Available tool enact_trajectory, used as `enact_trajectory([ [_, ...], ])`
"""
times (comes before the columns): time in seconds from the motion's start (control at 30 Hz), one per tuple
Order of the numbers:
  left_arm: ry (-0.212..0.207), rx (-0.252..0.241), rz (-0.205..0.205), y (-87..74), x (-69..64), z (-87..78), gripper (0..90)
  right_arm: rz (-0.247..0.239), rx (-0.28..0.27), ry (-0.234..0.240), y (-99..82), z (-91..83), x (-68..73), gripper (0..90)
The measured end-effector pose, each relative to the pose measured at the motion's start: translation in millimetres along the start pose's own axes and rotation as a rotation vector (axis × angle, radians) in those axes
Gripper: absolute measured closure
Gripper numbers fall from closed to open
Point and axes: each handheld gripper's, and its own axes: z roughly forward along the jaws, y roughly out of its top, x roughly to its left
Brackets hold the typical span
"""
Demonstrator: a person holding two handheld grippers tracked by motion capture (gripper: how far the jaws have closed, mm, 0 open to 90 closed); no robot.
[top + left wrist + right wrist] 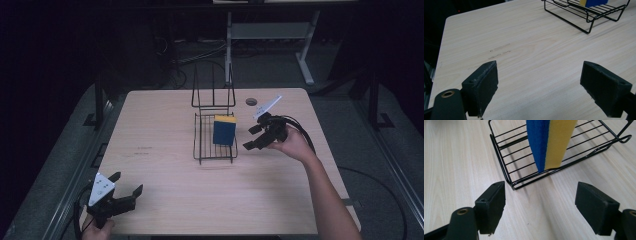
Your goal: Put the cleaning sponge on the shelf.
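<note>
Sponge (224,130), blue and yellow, stands on edge inside the black wire rack (202,145), leaning toward the rack's right side. Rack sits near the middle of the wooden table (165,190).

Right gripper (254,137) just right of the rack, jaws spread wide, nothing between them, clear of the sponge. From the right gripper view the sponge (550,142) rises upright beyond the jaws, its lower edge on the rack (506,167) wires.

Left gripper (127,185) well apart from the rack, at the table's near left corner, jaws released, bare tabletop (529,50) between them.

Small round disc (251,101) behind the rack, toward the far edge. Room beyond the rack is dark; a white table frame (270,31) and cables on the floor.
</note>
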Motion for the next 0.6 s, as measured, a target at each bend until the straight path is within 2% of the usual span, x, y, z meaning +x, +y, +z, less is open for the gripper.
enact_trajectory([
  [0.33,0.001,0.001,0.001,-0.2,0.0,-0.3,14.1,-0.019,-0.005,-0.008,-1.0,-6.1,7.4,23.5],
  [0.6,0.000,0.001,0.000,-0.2,-0.2,-0.3,14.1,0.000,0.009,0.011,-12.1,-3.3,8.8,23.5],
])
